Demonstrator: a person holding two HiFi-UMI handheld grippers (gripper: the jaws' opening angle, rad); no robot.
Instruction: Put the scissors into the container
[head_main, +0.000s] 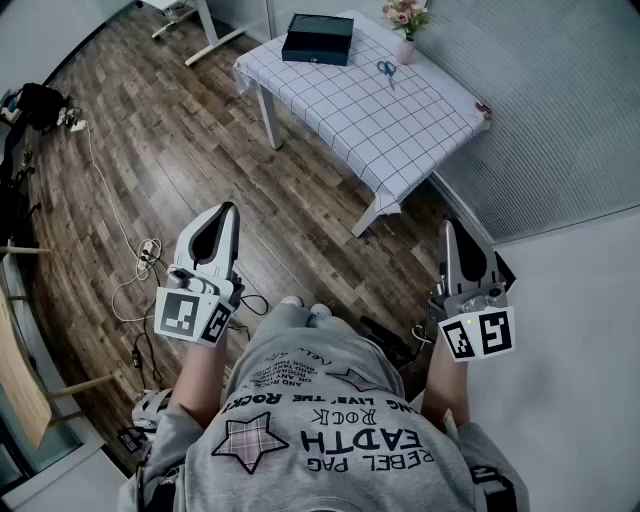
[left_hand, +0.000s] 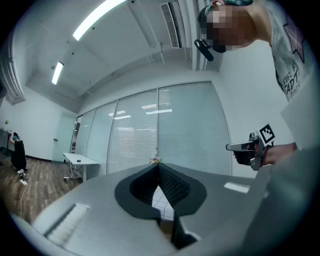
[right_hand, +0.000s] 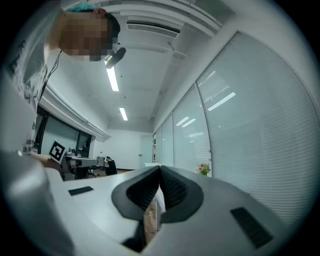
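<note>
I've got both tools held up level in front of the person, well short of the bench (head_main: 370, 125). The left hand-held gripper (head_main: 229, 209) has its jaws together. In its own view the ribbed pads (left_hand: 172, 186) meet at the tip with nothing between them, only the checked cloth showing through the gap lower down. The right hand-held gripper (head_main: 449, 226) is also closed and empty, and in its own view the pads (right_hand: 172, 189) touch at the tip.

The bench stands across the wooden floor (head_main: 150, 130), covered by a white cloth with a dark grid. The scissors (head_main: 387, 70) lie flat on the cloth near the bench's far right corner, with blue handles as far as I can make out. They sit just beside a small vase of flowers (head_main: 405, 45) that stands at that corner. The container (head_main: 318, 39), a dark shallow box, sits at the far left corner, well apart from the scissors. I can't tell from here whether it has a lid on.

Cables (head_main: 135, 262) trail over the floor on the left side of the head view.
</note>
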